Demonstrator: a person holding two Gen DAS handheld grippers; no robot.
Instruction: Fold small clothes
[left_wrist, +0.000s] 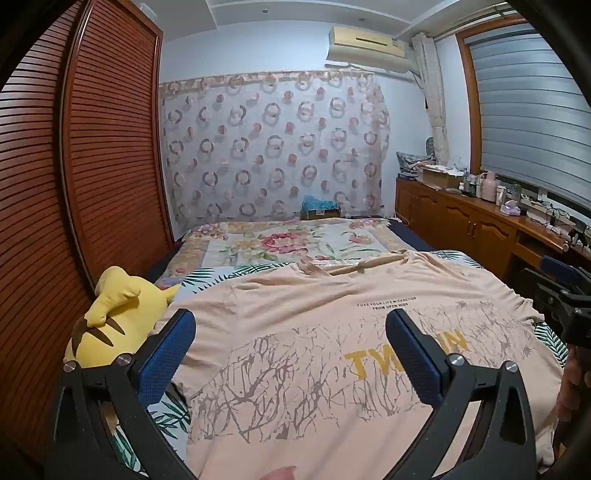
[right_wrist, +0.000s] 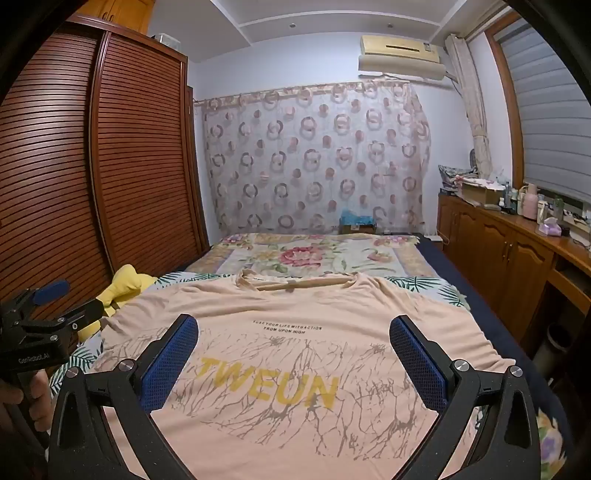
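Bedroom light falls cool and dim over a bed (right_wrist: 325, 258) dressed in a floral quilt, and everything else sits around that bed. Across its near end a peach T-shirt (right_wrist: 295, 369) lies spread flat, print side up, its collar toward the far wall and yellow lettering across the chest; it rests on a leaf-patterned sheet (right_wrist: 436, 286). At the bed's left edge, just beside the shirt's sleeve, lies a yellow plush toy (left_wrist: 110, 325), with a louvred wooden wardrobe (left_wrist: 92, 166) rising behind it. Beyond the bed's far end hangs a curtain patterned with rings (right_wrist: 314, 158), an air conditioner (right_wrist: 402, 51) mounted above it. Along the bed's right side runs a wooden cabinet (right_wrist: 498, 240) crowded with bottles and boxes.

Both tongs hover above the shirt's lower half. The left gripper (left_wrist: 291, 347) has its blue-padded jaws spread wide with nothing between them. The right gripper (right_wrist: 293, 350) is likewise wide apart and grasps nothing.
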